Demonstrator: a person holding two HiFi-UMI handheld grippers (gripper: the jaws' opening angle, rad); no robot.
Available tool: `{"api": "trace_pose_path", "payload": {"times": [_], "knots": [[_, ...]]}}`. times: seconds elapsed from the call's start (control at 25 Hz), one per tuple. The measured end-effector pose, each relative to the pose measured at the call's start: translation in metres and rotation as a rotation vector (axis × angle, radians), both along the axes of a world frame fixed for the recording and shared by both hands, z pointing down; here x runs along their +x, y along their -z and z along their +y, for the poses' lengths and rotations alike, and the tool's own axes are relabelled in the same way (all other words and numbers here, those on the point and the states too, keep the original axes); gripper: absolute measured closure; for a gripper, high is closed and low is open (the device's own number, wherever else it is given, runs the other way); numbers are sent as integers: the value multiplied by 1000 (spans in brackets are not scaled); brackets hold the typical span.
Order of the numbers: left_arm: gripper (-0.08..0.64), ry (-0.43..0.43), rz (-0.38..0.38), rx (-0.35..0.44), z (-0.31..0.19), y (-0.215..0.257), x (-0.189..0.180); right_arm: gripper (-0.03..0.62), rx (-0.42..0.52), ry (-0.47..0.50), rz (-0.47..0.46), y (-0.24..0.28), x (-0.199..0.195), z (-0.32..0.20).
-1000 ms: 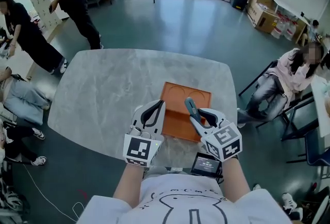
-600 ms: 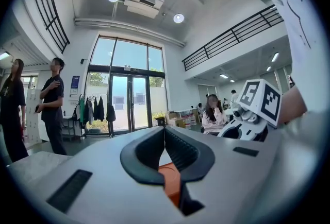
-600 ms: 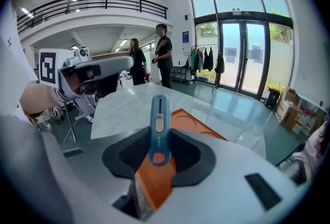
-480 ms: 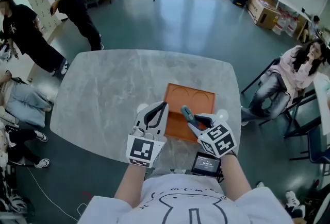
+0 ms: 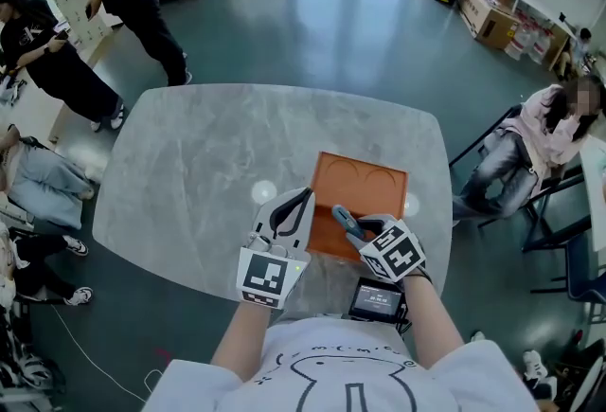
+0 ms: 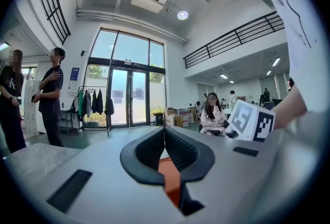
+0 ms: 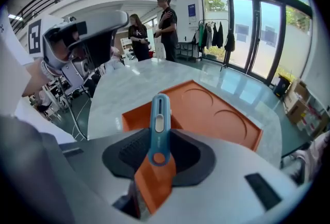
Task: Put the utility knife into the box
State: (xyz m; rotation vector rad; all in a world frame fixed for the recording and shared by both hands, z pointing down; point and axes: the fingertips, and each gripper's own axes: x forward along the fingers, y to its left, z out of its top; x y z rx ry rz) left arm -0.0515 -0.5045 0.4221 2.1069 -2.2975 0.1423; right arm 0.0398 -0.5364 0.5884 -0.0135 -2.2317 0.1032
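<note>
We're lowering the right gripper (image 5: 347,222) toward the box (image 5: 374,188), fingers (image 7: 124,152) clamped on the utility knife (image 7: 159,120). Left gripper (image 5: 292,205) fingers together, empty. Drop looks close

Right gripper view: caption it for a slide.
Right gripper clamps a blue utility knife aimed at a shallow orange rectangular box on a grey marble table.

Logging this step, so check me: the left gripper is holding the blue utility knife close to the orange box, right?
Not the left. The right gripper is holding the blue utility knife close to the orange box, as the right gripper view shows. The left gripper is shut and empty.
</note>
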Motion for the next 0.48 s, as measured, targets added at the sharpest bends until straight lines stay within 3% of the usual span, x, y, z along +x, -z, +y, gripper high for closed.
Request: {"api": "trace_pose_path", "payload": {"times": [0.48], "knots": [[545,-5,26,-29,6,-18,-23,459,-29,43,217,-74,-4,12]]}}
